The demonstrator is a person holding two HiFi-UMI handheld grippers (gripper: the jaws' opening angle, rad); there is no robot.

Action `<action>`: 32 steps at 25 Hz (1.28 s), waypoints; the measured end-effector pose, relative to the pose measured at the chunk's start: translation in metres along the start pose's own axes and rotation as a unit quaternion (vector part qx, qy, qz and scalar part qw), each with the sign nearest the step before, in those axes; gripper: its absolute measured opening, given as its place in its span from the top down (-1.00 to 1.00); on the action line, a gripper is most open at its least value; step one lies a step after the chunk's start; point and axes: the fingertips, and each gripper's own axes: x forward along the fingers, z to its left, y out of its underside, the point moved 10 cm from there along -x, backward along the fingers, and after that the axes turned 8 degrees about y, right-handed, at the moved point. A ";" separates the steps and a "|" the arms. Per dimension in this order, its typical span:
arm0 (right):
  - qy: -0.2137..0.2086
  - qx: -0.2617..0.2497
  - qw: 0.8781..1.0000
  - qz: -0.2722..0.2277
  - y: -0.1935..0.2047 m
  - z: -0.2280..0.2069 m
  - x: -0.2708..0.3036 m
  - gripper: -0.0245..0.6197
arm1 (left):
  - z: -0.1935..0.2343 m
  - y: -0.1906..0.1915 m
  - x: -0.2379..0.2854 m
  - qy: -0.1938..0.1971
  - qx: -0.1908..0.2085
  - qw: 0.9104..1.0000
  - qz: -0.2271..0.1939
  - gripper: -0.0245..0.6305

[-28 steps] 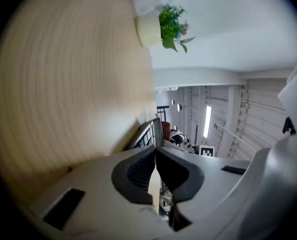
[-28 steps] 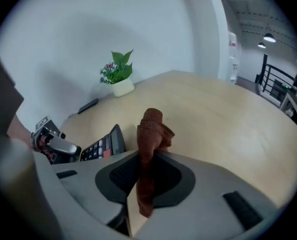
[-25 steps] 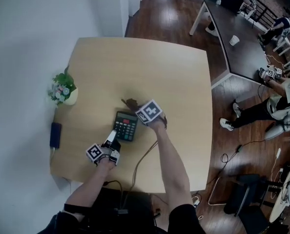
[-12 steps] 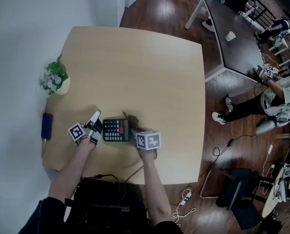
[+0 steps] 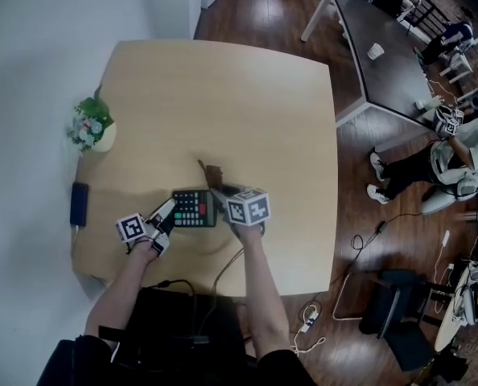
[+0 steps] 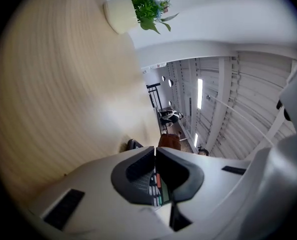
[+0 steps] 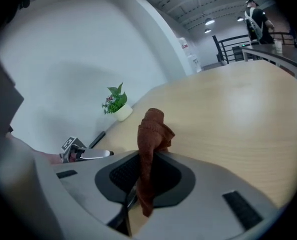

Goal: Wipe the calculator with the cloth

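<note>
Right gripper (image 7: 147,159) is clamped on a bunched rust-brown knitted cloth (image 7: 151,129). Left gripper (image 6: 155,151) is squeezed shut with nothing in it, tip parked at the calculator's 9 o'clock edge. Touching or just off it, can't really tell.

Biggest thing is the pale wooden bench (image 5: 223,95), smooth top. The dark rectangular desk calculator with red and green keys (image 5: 193,208) lies flat around 7 o'clock on it, near the person. The cloth pokes up at the calculator's 1 o'clock, right beside it.

Handling-wise, my guess is that the calculator is light, hard plastic and will skate on that wood, so I'd pin it by a side edge or corner, not on the keys. The cloth is soft and floppy. Holding it by a bunched fold like this seems right, letting the loose tail drag over the keys with light pressure.
</note>
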 end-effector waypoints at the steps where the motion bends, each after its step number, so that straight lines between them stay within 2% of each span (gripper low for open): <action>1: 0.005 0.006 1.000 -0.001 0.003 0.002 -0.002 0.72 | 0.001 0.002 -0.002 -0.015 0.004 1.000 0.002 0.91; 4: 0.021 0.040 0.999 -0.017 0.023 0.008 -0.014 0.72 | 0.004 0.002 -0.005 -0.043 0.005 0.999 0.002 0.91; 8: 0.023 0.088 0.995 -0.039 0.061 0.020 -0.037 0.72 | 0.002 0.003 0.000 -0.008 -0.018 1.000 -0.012 0.91; 10: 0.019 0.109 0.993 -0.042 0.085 0.028 -0.049 0.72 | 0.003 0.002 -0.003 -0.028 -0.005 1.000 -0.008 0.91; 12: 0.012 0.125 0.992 -0.023 0.114 0.040 -0.058 0.72 | 0.003 0.000 -0.005 -0.039 0.006 0.999 -0.006 0.91; 15: 0.006 0.144 0.989 0.013 0.149 0.050 -0.067 0.72 | 0.001 0.001 -0.003 -0.028 0.000 1.000 -0.010 0.91; 18: 0.030 0.139 0.989 -0.024 0.126 0.033 -0.070 0.72 | 0.000 0.001 0.004 0.011 -0.009 1.000 -0.015 0.91; 21: 0.046 0.075 0.994 -0.069 0.060 0.005 -0.048 0.72 | 0.003 0.001 0.002 0.007 -0.013 1.000 -0.019 0.91; 23: 0.037 0.034 0.996 -0.068 0.023 -0.007 -0.021 0.72 | 0.004 0.000 0.002 0.009 -0.008 1.000 -0.022 0.91; 25: 0.008 0.019 0.999 -0.044 0.005 -0.010 0.002 0.72 | 0.003 0.001 0.002 0.016 -0.008 0.999 -0.027 0.91; 28: -0.010 0.053 0.998 -0.037 0.012 -0.009 0.002 0.72 | 0.000 0.005 0.003 0.013 -0.019 0.999 -0.028 0.91; 32: -0.008 0.135 0.989 -0.061 0.064 0.006 -0.033 0.72 | 0.003 0.001 -0.002 -0.019 -0.006 1.000 -0.021 0.91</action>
